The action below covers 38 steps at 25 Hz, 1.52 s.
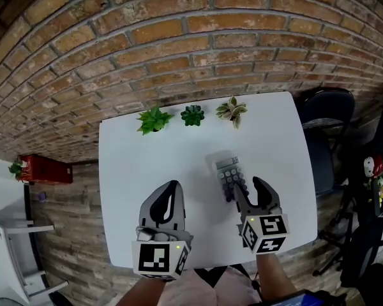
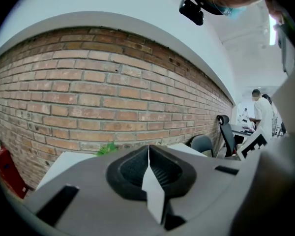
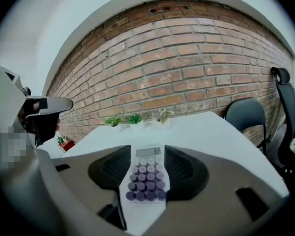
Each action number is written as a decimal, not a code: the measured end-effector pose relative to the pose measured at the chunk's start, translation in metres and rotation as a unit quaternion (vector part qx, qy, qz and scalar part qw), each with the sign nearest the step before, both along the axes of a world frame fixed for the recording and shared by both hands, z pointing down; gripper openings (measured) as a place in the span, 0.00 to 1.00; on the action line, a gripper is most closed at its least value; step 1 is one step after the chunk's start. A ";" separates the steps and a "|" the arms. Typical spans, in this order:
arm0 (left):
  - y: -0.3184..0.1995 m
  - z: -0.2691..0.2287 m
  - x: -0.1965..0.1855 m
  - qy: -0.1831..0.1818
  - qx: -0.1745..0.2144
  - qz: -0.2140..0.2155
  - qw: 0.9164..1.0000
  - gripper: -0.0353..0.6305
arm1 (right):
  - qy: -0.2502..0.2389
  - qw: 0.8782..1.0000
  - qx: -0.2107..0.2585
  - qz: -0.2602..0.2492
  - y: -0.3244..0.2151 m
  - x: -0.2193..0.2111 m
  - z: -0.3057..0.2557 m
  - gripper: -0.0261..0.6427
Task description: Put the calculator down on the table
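The calculator (image 1: 228,176) lies flat on the white table (image 1: 131,171), right of the middle, with its display end toward the brick wall (image 1: 179,43) and its rows of dark purple round keys toward the person. The grey display shows a few marks too small to read, and no brand name can be made out on the pale case.

The right gripper (image 1: 249,185) hangs just over the calculator's near end. Its jaws are spread wide, the left one crosses over the lowest keys, and the right one stands clear of the case. In the right gripper view the calculator shows in the gap between the two dark ribbed pads, which do not press on it. This gripper points forward toward the wall and tilts down at the table.

The left gripper (image 1: 172,187) is beside it, well apart from the calculator. Its jaws are pressed together tip to tip with nothing between them, and it points more nearly level at the wall. Each gripper carries a cube with black-and-white square markers (image 1: 158,260), near the table's front edge.

Three small potted plants (image 1: 193,115) line the far edge. A dark chair (image 1: 325,116) stands at the table's right.
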<state>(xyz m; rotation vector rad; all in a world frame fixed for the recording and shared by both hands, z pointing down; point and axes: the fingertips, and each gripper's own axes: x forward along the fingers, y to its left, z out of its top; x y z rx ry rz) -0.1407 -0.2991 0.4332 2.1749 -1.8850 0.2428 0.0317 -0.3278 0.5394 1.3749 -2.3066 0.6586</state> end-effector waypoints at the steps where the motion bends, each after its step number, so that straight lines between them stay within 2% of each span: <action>1: 0.002 -0.008 -0.001 0.000 0.009 -0.003 1.000 0.08 | -0.004 1.000 0.011 -0.002 0.000 -0.001 -0.011 0.36; 7: 0.004 -0.075 -0.010 -0.010 0.083 -0.027 0.996 0.08 | -0.028 0.993 0.102 -0.045 -0.004 -0.018 -0.097 0.28; 13: 0.007 -0.140 -0.021 -0.022 0.147 -0.051 0.988 0.08 | -0.032 0.980 0.186 -0.063 -0.003 -0.032 -0.174 0.06; 15: 0.008 -0.152 -0.022 -0.024 0.160 -0.054 0.985 0.08 | -0.034 0.975 0.206 -0.072 -0.003 -0.036 -0.192 0.04; 23: 0.019 -0.161 -0.015 -0.021 0.172 -0.052 0.983 0.08 | -0.031 0.964 0.251 -0.085 0.004 -0.036 -0.225 0.03; 38: 0.024 -0.157 -0.009 -0.019 0.169 -0.051 0.984 0.08 | -0.038 0.963 0.250 -0.087 0.011 -0.036 -0.226 0.03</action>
